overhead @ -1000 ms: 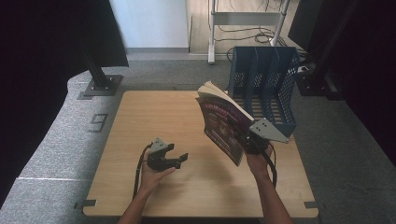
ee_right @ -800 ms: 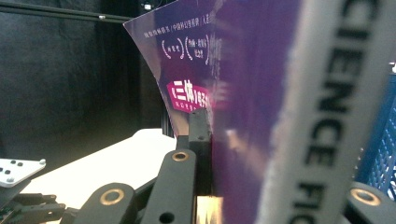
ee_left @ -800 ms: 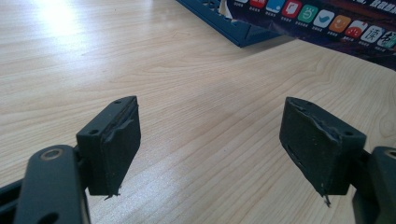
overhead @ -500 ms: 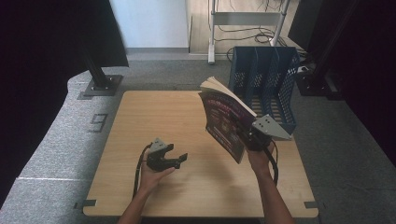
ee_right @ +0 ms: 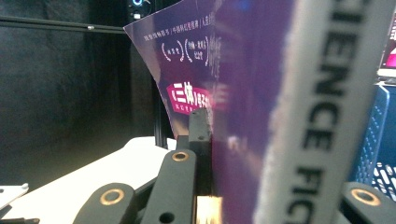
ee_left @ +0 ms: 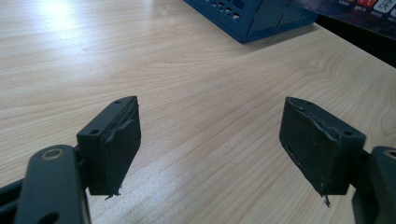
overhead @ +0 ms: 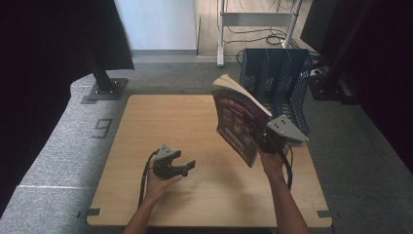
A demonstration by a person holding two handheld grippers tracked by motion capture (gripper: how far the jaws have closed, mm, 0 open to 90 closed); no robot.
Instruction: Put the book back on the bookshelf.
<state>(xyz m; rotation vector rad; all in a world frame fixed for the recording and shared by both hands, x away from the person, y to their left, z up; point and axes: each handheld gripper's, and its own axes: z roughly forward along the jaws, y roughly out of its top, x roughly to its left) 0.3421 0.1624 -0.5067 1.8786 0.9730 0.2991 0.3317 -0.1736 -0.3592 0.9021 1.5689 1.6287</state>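
Note:
A purple paperback book [overhead: 237, 122] is held up off the wooden table [overhead: 160, 122], tilted, with its pages toward the far side. My right gripper [overhead: 265, 140] is shut on its lower edge. In the right gripper view the book [ee_right: 243, 93] stands between the jaws of the right gripper [ee_right: 266, 158], its grey spine close to the camera. My left gripper [overhead: 187, 166] rests low over the table at the near left, open with nothing between its fingers. The left gripper [ee_left: 219, 154] shows bare wood between its two pads.
A blue slotted file rack [overhead: 280, 83] stands at the table's far right corner, just behind the book; it is also the blue rack [ee_left: 252, 14] in the left gripper view. Dark curtains hang at both sides. A black stand foot [overhead: 104, 87] sits on the floor at the far left.
The right gripper has carried the book slightly up and toward the file rack. The left gripper has not moved.

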